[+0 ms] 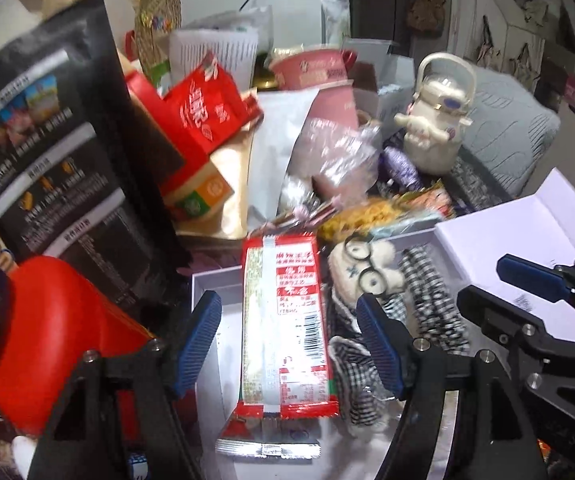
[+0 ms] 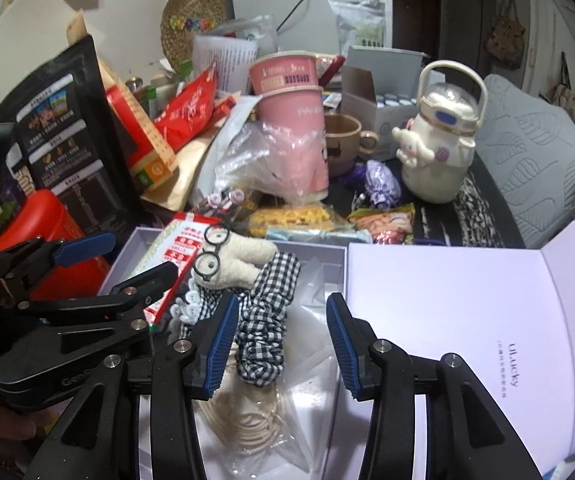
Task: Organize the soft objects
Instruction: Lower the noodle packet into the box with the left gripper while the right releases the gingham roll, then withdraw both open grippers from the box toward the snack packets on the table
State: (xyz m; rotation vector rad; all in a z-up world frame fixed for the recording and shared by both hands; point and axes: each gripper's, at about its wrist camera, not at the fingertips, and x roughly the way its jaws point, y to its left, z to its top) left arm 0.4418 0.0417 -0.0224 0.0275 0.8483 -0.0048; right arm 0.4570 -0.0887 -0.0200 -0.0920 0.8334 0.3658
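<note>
An open white box point(image 2: 327, 249) holds the soft things: a cream plush toy with black glasses point(image 2: 235, 258), a black-and-white checked scrunchie point(image 2: 265, 320) and a clear bag of cream cords point(image 2: 255, 420). My right gripper point(image 2: 281, 344) stands open over the box; the scrunchie lies between its pads, close to the left one. In the left wrist view a red-and-white snack packet point(image 1: 283, 320) lies lengthwise in the box point(image 1: 207, 280) between the pads of my open left gripper point(image 1: 291, 344), with gaps on both sides. The plush toy point(image 1: 363, 264) and the scrunchie point(image 1: 427, 300) lie right of it.
The box lid point(image 2: 467, 320) lies flat to the right. A tall black pouch point(image 1: 47, 160) and a red tin point(image 1: 47, 340) crowd the left. Behind the box are pink cups point(image 2: 291, 120), a white bottle point(image 2: 439, 140), snack bags and a grey cushion point(image 2: 527, 160).
</note>
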